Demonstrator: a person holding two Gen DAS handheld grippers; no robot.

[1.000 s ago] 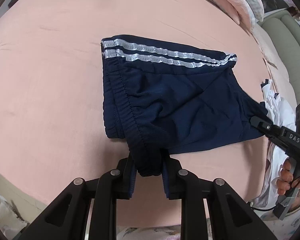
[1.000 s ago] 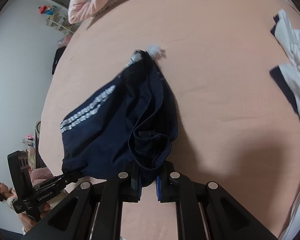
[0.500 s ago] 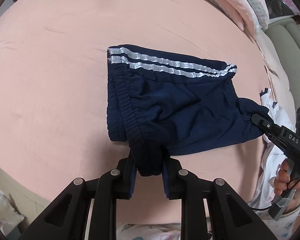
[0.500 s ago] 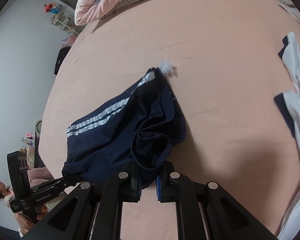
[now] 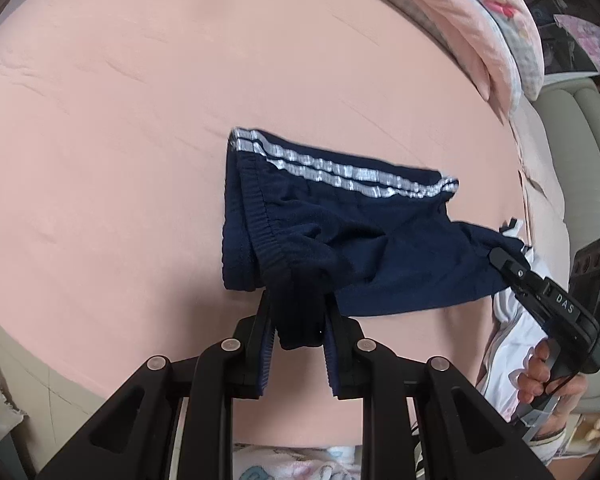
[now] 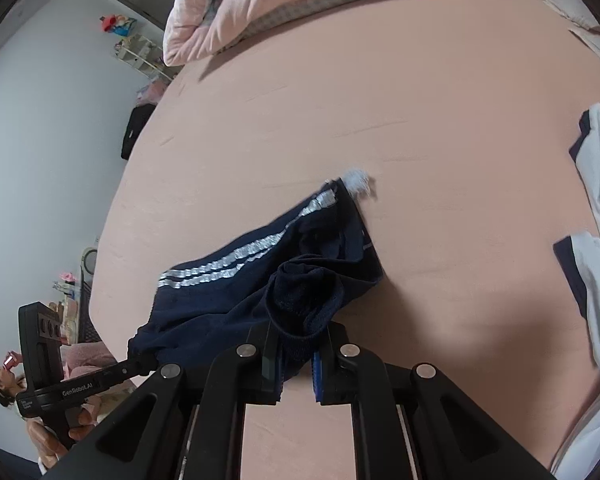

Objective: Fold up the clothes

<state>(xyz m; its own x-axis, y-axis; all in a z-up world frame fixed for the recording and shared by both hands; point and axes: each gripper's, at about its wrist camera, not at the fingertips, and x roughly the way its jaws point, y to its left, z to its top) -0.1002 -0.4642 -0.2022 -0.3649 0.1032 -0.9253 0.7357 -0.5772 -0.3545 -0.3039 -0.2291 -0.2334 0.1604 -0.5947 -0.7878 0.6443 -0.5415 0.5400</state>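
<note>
Navy shorts (image 5: 380, 236) with two white side stripes hang above a pink bed, stretched between both grippers. My left gripper (image 5: 298, 328) is shut on the elastic waistband, which bunches between its pads. Seen from the right wrist, the same shorts (image 6: 260, 280) run left to the other gripper, and my right gripper (image 6: 296, 360) is shut on a rolled leg hem. In the left wrist view the right gripper (image 5: 496, 258) pinches the far corner, a hand on its handle. In the right wrist view the left gripper (image 6: 134, 362) pinches the shorts' lower-left corner.
The pink bed sheet (image 5: 180, 100) fills both views. A white garment with navy trim (image 6: 596, 248) lies at the right of the bed. A pink quilt (image 6: 280, 4) is bunched at the head. A grey sofa (image 5: 580, 160) stands beside the bed.
Both grippers have lifted the shorts. In the left wrist view the shorts slid right and downward; the striped side now shows more in the right wrist view.
</note>
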